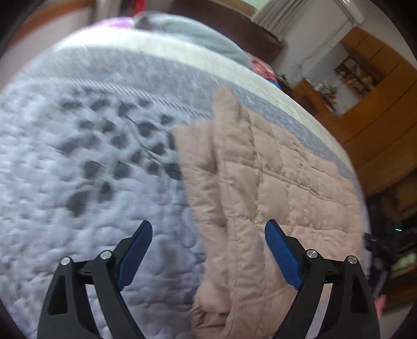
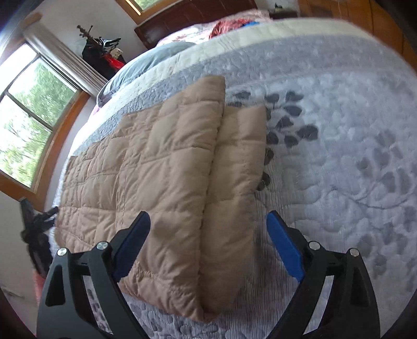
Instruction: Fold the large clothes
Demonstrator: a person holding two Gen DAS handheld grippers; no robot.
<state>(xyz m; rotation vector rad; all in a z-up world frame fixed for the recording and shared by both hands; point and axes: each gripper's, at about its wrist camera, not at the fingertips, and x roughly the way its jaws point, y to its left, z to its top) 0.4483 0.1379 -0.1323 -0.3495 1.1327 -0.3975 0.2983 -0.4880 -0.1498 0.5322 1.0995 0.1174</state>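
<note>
A beige quilted puffer garment lies flat on the bed, with a sleeve folded along its right side. In the left wrist view it fills the right half, one sleeve folded over. My left gripper is open and empty, hovering above the garment's left edge. My right gripper is open and empty, hovering above the folded sleeve near the garment's near end.
The bed has a white and grey quilt with a leaf pattern. A grey pillow lies by the dark headboard. Windows are on the left. Wooden cabinets stand beside the bed.
</note>
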